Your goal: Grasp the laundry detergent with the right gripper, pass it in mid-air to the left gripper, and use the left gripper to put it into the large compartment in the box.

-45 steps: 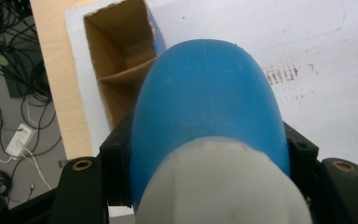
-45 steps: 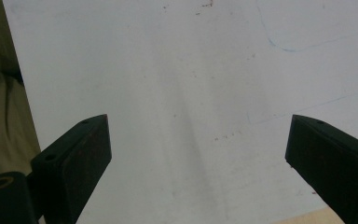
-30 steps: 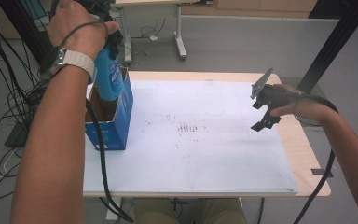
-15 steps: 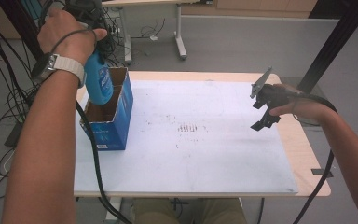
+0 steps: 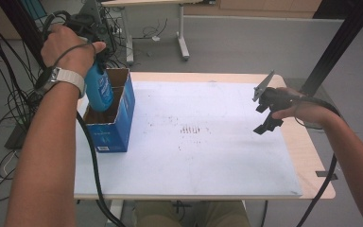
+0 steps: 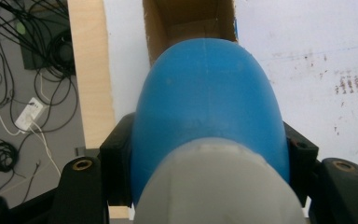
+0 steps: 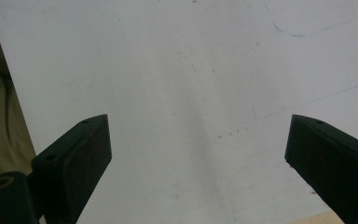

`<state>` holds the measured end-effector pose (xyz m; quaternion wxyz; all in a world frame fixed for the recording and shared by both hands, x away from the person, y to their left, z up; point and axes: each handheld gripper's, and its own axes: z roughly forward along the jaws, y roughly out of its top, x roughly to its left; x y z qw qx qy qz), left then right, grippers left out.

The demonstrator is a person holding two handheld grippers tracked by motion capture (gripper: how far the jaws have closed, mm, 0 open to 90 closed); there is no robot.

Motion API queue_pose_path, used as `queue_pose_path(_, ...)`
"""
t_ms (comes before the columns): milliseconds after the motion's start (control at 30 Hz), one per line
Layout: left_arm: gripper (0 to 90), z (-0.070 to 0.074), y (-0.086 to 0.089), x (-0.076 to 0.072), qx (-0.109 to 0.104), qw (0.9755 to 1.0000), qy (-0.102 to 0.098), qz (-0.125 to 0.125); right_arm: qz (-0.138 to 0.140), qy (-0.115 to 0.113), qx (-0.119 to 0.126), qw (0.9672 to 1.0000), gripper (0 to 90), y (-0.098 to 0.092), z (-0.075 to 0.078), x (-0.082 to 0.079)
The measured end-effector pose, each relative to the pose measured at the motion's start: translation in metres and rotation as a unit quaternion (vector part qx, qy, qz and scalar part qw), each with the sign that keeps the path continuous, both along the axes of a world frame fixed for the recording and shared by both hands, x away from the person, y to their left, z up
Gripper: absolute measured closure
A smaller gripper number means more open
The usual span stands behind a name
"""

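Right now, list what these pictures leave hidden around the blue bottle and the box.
- Blue bottle: high view, its top is covered by the left hand; left gripper view, its lower end is hidden by its own body.
- Cardboard box: the floor inside is blocked by the bottle in both views.
- Box label: high view, too small to read.

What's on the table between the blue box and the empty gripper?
Nothing stands there. In the high view, only bare white table mat with small dark marks lies between the blue cardboard box and the right gripper.
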<state>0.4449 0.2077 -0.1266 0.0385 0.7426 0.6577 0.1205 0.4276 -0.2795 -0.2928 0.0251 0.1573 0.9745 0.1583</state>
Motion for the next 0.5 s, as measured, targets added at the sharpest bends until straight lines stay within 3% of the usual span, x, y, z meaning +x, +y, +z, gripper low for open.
queue_pose_path(500,37.7,-0.036,0.008,0.008,-0.004,0.9999,0.011,0.001,-0.003,0.010,0.000,0.9999,7.0,0.003,-0.010,0.002)
